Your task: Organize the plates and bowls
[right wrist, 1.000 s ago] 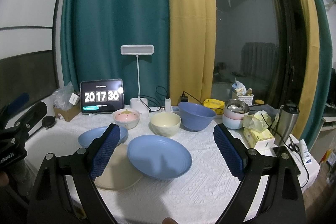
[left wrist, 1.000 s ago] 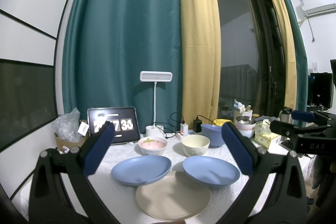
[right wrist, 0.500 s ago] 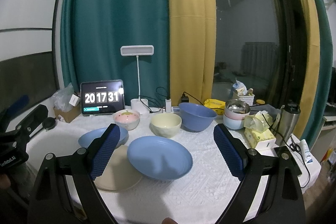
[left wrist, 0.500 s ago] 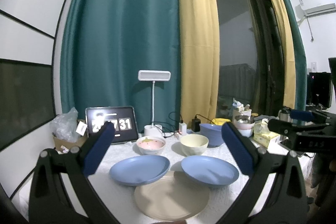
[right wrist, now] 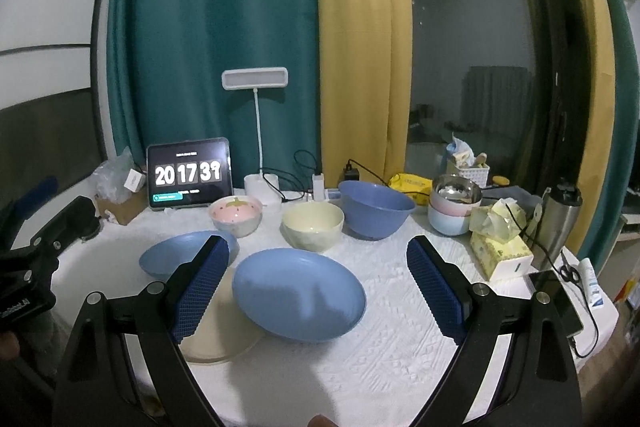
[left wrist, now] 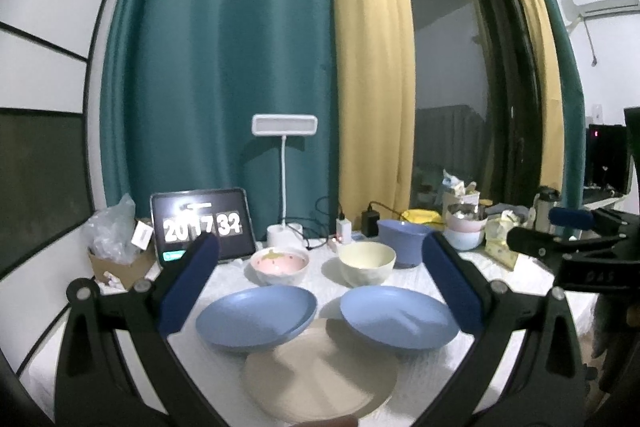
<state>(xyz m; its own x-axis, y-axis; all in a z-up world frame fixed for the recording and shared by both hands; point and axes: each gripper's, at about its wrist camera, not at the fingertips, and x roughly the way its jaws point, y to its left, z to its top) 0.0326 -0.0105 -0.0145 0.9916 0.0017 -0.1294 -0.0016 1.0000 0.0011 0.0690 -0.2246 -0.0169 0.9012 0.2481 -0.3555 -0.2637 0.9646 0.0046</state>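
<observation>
On the white tablecloth lie a left blue plate [left wrist: 256, 317] [right wrist: 180, 253], a right blue plate [left wrist: 398, 315] [right wrist: 300, 291] and a beige plate [left wrist: 320, 375] [right wrist: 216, 331] in front of them. Behind stand a pink strawberry bowl [left wrist: 280, 265] [right wrist: 236, 215], a cream bowl [left wrist: 366, 263] [right wrist: 313, 225] and a big blue bowl [left wrist: 402, 241] [right wrist: 376, 207]. My left gripper [left wrist: 316, 275] is open and empty above the near plates. My right gripper [right wrist: 318, 263] is open and empty over the right blue plate.
A tablet clock [right wrist: 188, 173], a desk lamp [right wrist: 256, 131], chargers and cables line the back. Stacked bowls [right wrist: 454, 209], a tissue box [right wrist: 500, 247], a steel flask [right wrist: 558, 223] and a phone [right wrist: 554, 301] crowd the right. A box with a plastic bag [left wrist: 116, 247] sits at left.
Both grippers stay open and nearly still; the views shift only slightly. The clock display has advanced.
</observation>
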